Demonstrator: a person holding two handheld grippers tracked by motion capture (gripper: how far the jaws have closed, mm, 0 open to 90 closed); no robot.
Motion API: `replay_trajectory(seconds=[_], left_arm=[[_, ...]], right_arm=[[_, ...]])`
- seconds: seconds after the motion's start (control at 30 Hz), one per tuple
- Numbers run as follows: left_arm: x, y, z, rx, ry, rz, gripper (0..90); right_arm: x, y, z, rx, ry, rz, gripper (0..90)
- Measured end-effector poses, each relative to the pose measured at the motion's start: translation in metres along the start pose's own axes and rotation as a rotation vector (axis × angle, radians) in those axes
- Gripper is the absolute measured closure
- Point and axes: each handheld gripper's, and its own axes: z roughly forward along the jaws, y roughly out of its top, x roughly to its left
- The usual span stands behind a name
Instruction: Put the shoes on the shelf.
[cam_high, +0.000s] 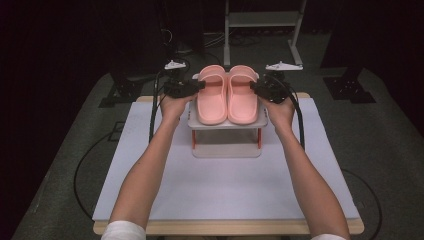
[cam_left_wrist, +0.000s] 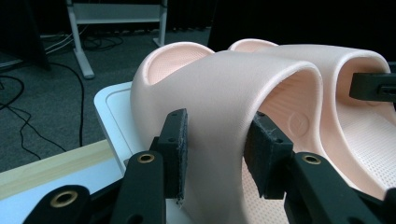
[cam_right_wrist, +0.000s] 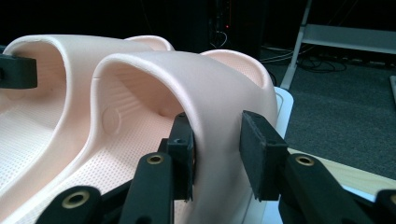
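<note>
Two pink slippers stand side by side on the top shelf of a small white rack (cam_high: 227, 124). My left gripper (cam_high: 200, 85) comes in from the left, and its pads clamp the strap of the left slipper (cam_high: 212, 100). In the left gripper view, my left gripper (cam_left_wrist: 215, 149) has that strap (cam_left_wrist: 224, 84) between both pads. From the right, my right gripper (cam_high: 255, 86) is shut on the strap of the right slipper (cam_high: 243, 100). The right gripper view shows my right gripper (cam_right_wrist: 217, 149) with one pad inside and one outside that strap (cam_right_wrist: 187, 79).
The rack has red legs and stands at the far middle of a white mat (cam_high: 225, 190) on a wooden table. Behind the table is grey carpet with cables and a white metal frame (cam_high: 262, 20). Both forearms reach in from the near edge.
</note>
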Motion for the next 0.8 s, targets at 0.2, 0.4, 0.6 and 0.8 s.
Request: replay_trajectory(seconds=[0.2, 0.4, 0.6, 0.8], left_arm=[[0.0011, -0.0001, 0.0015, 0.004, 0.003, 0.000, 61.1], [0.0010, 0.0008, 0.0026, 0.001, 0.006, -0.002, 60.7], [0.0021, 0.0014, 0.0034, 0.007, 0.008, 0.005, 60.7], [0.0030, 0.0007, 0.0048, 0.002, 0.008, 0.001, 60.7]], right_arm=[[-0.0009, 0.0003, 0.0019, 0.001, -0.001, 0.002, 65.5], [-0.0018, 0.0005, 0.0029, -0.002, 0.002, 0.011, 65.2], [-0.0022, 0.0008, 0.0043, -0.001, 0.000, 0.011, 65.2], [-0.0037, 0.0007, 0.0058, 0.000, 0.000, 0.011, 65.2]])
